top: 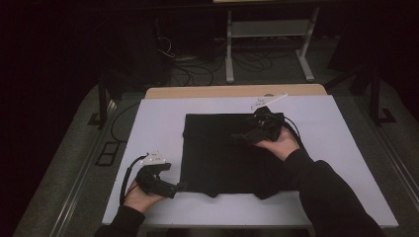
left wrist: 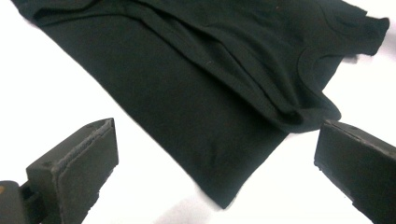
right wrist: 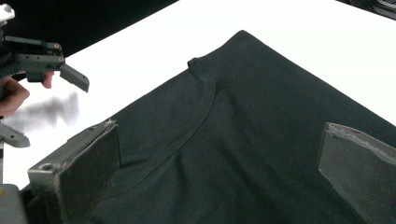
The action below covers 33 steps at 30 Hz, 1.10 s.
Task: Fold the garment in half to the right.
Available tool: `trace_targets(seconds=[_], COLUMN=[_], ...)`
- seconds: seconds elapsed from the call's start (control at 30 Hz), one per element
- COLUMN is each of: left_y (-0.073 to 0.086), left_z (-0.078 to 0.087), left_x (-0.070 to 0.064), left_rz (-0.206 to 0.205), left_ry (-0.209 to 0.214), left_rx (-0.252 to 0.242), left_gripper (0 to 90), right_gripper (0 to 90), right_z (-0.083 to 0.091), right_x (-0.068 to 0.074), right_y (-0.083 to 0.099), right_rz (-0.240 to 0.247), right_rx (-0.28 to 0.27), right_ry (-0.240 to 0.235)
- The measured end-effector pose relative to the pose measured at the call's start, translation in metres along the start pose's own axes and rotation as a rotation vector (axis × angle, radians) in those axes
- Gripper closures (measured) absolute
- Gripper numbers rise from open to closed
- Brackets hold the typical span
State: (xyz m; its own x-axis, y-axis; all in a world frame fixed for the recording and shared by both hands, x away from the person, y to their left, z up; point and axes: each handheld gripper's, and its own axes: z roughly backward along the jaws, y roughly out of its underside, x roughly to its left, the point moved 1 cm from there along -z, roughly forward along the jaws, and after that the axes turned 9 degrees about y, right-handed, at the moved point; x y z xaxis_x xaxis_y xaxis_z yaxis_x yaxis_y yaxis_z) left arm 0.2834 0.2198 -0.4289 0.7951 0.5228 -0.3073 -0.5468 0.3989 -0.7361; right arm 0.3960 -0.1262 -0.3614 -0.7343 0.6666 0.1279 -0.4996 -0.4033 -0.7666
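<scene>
A black T-shirt [top: 217,153] lies folded flat in a rough square on the white table [top: 158,123]. Its neckline is at the near edge. My left gripper [top: 179,187] rests at the shirt's near left corner, open, with the corner of the black T-shirt [left wrist: 196,93] just ahead of its jaws. My left gripper [left wrist: 215,137] holds nothing. Above the shirt's far right part hovers my right gripper [top: 241,134], also open and holding nothing. In the right gripper view, my right gripper [right wrist: 219,135] looks across the black T-shirt [right wrist: 261,130] at a curved seam, and my left gripper [right wrist: 55,112] shows beyond it.
A wooden strip [top: 237,91] runs along the table's far edge. Behind it a white metal stand [top: 269,34] and loose cables [top: 197,74] sit on the dark floor. Bare white table surface lies left, right and beyond the shirt.
</scene>
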Motion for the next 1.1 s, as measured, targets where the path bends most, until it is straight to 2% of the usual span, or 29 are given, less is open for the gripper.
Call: trace_targets(seconds=[0.23,0.5,0.63,0.73,0.77,0.8,0.83,1.1], left_y=[0.004,0.007,0.008,0.009,0.010,0.010,0.011,0.013], left_z=[-0.002,-0.009,-0.011,-0.015,-0.016,-0.016,-0.017,-0.021], left_x=[0.003,0.001,0.001,0.000,-0.001,0.000,-0.001,-0.002], left_rz=[-0.010,-0.057,-0.062,-0.078,-0.065,-0.086,-0.090,-0.090], left_ry=[-0.002,0.035,0.049,0.059,0.064,0.065,0.066,0.079], left_rx=[0.031,0.087,0.101,0.130,0.121,0.151,0.154,0.182], left_gripper=[0.0,0.0,0.0,0.0,0.0,0.0,0.0,0.3], right_gripper=[0.0,0.0,0.0,0.0,0.0,0.0,0.0,0.0], right_z=[-0.012,-0.028,-0.034,-0.041,-0.041,-0.043,-0.045,-0.064], right_x=[-0.003,-0.008,-0.009,-0.010,-0.010,-0.010,-0.010,-0.010], right_y=[-0.013,-0.027,-0.032,-0.041,-0.041,-0.042,-0.044,-0.057], right_rz=[0.010,0.017,0.023,0.021,0.021,0.017,0.019,0.017], right_rx=[0.008,0.026,0.030,0.031,0.031,0.030,0.031,0.040], right_ry=[0.008,0.017,0.021,0.026,0.026,0.028,0.028,0.028])
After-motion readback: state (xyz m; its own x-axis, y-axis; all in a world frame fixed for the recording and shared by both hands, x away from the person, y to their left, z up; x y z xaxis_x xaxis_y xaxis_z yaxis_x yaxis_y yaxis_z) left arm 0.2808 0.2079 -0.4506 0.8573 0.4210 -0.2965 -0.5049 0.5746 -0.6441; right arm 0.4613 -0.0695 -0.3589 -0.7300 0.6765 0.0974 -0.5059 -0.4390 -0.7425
